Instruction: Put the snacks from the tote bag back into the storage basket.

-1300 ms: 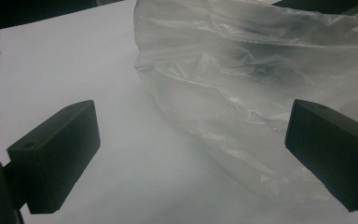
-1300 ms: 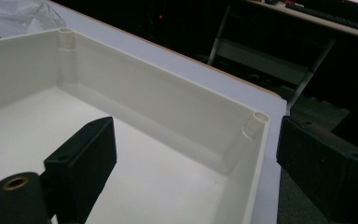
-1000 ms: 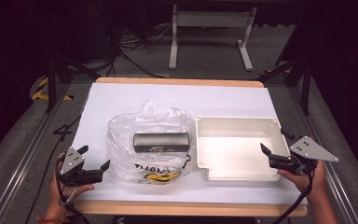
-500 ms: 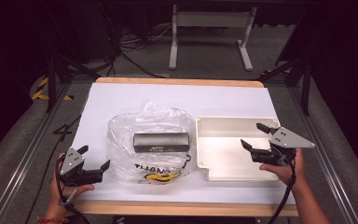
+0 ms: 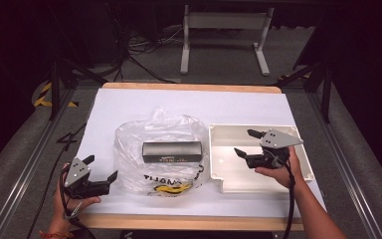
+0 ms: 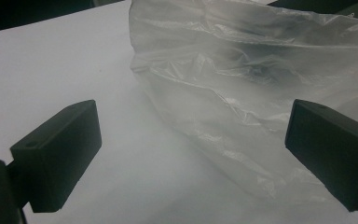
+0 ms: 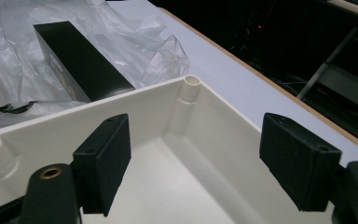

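A clear plastic bag (image 5: 161, 149) with black and yellow print lies at the table's middle, and a dark rectangular box (image 5: 172, 152) rests on it. Right of the bag sits a shallow cream tray (image 5: 301, 149). My right gripper (image 5: 245, 143) hovers open over the tray, jaws pointing left toward the box (image 7: 81, 63); the tray's corner post (image 7: 191, 86) lies ahead between its jaws. At the front left my left gripper (image 5: 102, 168) rests open near the table edge. Its jaws face the bag (image 6: 256, 88), which lies just ahead of them.
White paper covers the table (image 5: 129, 107), with a wooden edge along the front (image 5: 189, 221). A metal stand (image 5: 224, 35) and cables lie on the dark floor beyond the far edge.
My right gripper has moved left and forward from the tray's right rim to above the tray's inside. The left gripper has stayed put.
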A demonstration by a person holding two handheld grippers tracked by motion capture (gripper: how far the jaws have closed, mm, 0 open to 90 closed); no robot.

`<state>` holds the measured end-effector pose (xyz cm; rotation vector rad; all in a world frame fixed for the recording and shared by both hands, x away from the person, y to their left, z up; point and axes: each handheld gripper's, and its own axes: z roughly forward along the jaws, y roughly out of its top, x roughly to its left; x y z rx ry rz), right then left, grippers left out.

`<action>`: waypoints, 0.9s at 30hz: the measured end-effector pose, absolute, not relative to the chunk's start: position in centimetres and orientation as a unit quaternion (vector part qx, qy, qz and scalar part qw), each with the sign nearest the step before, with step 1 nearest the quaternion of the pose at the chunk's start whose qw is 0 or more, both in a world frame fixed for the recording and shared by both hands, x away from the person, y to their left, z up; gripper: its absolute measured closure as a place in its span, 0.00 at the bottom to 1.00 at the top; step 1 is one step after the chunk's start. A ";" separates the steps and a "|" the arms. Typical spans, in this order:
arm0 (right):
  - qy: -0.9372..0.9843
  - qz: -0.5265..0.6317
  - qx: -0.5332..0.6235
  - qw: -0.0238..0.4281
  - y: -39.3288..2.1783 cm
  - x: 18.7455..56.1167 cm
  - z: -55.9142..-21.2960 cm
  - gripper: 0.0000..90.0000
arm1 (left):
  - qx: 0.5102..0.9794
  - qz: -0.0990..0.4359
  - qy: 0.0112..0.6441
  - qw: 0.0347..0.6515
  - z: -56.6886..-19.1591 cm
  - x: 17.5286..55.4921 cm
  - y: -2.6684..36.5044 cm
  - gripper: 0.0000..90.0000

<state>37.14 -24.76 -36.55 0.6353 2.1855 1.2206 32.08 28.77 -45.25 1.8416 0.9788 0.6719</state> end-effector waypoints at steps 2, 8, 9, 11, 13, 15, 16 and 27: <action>0.817 0.450 0.233 0.276 -24.3 37.4 -36.5 0.28 | 0.748 0.272 0.396 0.458 -45.2 32.0 28.8 0.05; 0.820 0.461 0.218 0.258 -23.0 38.6 -36.0 0.28 | 0.750 0.269 0.395 0.457 -45.3 32.1 28.7 0.05; 0.822 0.461 0.216 0.257 -22.7 38.8 -35.9 0.28 | 0.751 0.267 0.394 0.457 -45.3 32.1 28.7 0.05; 0.824 0.460 0.214 0.255 -22.5 39.0 -35.9 0.28 | 0.752 0.266 0.394 0.457 -45.3 32.1 28.7 0.05; 0.827 0.459 0.209 0.250 -22.0 39.5 -35.8 0.28 | 0.751 0.266 0.394 0.458 -45.3 32.1 28.7 0.05; 0.830 0.459 0.203 0.246 -21.5 39.8 -35.8 0.28 | 0.752 0.266 0.394 0.457 -45.3 32.1 28.7 0.05; 0.831 0.457 0.200 0.246 -21.3 39.9 -35.8 0.28 | 0.752 0.266 0.393 0.457 -45.3 32.1 28.7 0.05; 0.843 0.455 0.181 0.224 -19.3 41.1 -35.5 0.30 | 0.752 0.269 0.392 0.457 -45.3 32.1 28.7 0.05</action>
